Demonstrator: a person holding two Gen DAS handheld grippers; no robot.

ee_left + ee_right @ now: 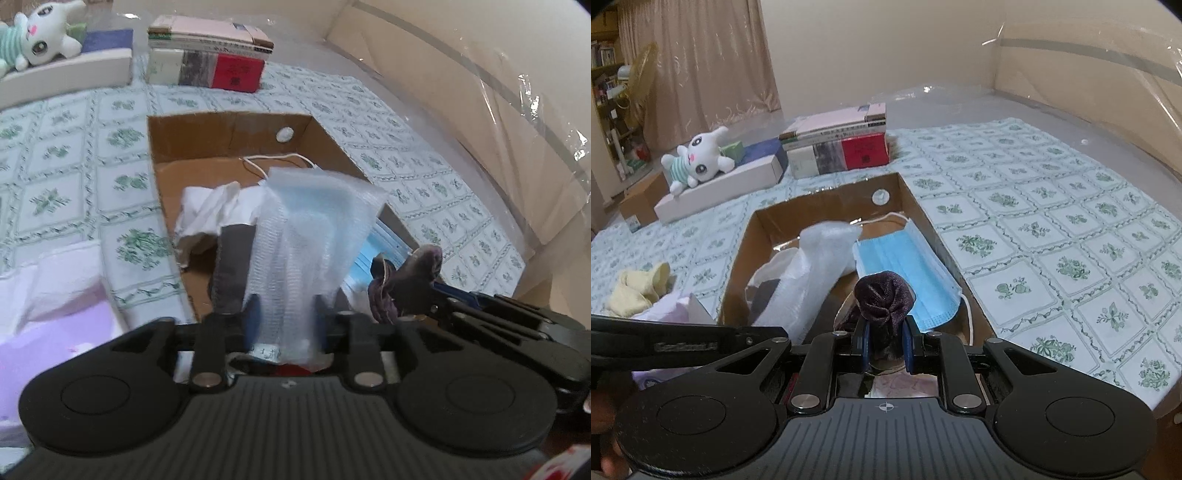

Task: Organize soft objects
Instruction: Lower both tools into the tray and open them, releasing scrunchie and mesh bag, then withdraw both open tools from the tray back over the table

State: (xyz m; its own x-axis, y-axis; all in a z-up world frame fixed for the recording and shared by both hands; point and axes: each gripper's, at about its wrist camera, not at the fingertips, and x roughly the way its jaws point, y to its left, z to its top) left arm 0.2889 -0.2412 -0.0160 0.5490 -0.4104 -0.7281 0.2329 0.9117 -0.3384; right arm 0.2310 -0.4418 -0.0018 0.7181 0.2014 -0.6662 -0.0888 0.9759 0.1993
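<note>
Left tool (284, 314) spread around white foam-mesh sleeve (314, 229), pads clear; to be withdrawn straight. Right tool (884, 345) pinching dark velvet scrunchie (884, 295); release advised low inside open brown cardboard box (738, 258).

Both wrist views overlook the cardboard box (236, 129) closely.

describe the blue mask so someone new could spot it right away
Find the open cardboard box on the green-patterned tablecloth. The blue face mask lies flat against its right-hand wall. It is the only blue item there, pleated, with white ear loops.
</note>
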